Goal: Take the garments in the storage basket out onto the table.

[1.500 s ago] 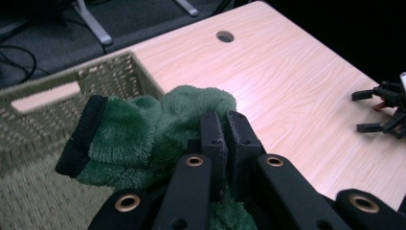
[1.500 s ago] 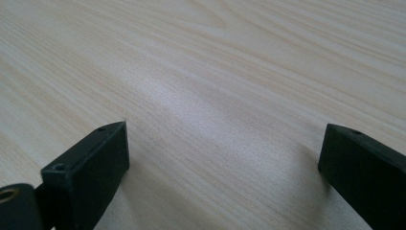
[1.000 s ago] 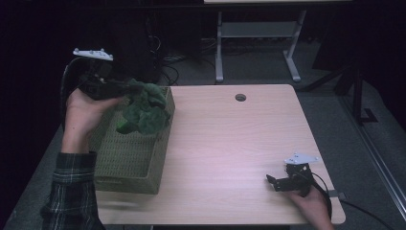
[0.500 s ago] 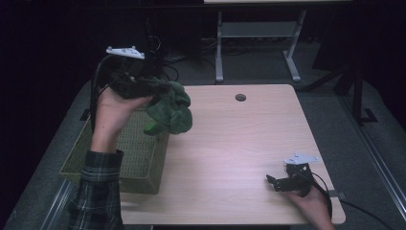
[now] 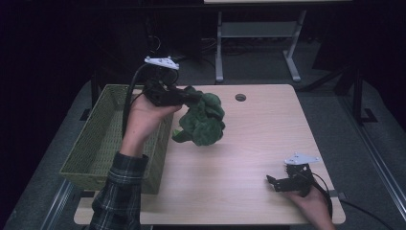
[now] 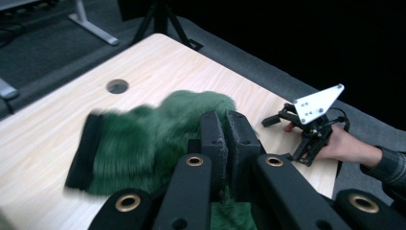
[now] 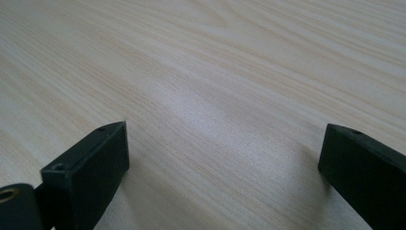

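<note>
A green furry plush [image 5: 203, 120], shaped like a leafy bunch, hangs in the air above the table's left half. My left gripper [image 5: 194, 97] is shut on its top edge, just right of the woven basket [image 5: 95, 139]. In the left gripper view the jaws [image 6: 227, 122] stand close together with the plush [image 6: 143, 143] pinched between them and spilling out to the left. My right gripper [image 5: 275, 182] rests low on the wooden table [image 5: 258, 139] near the front right corner. Its jaws [image 7: 225, 139] are wide open over bare wood.
The olive basket stands at the table's left edge, partly overhanging it. A round cable hole [image 5: 240, 97] lies near the table's far edge. Another desk's metal legs [image 5: 219, 52] stand on the dark floor behind. The right gripper [image 6: 275, 120] also appears far off in the left gripper view.
My left hand has carried the green plush rightwards, from above the basket out over the table, and slightly down. The basket has shifted a little to the left. The right gripper has stayed put.
</note>
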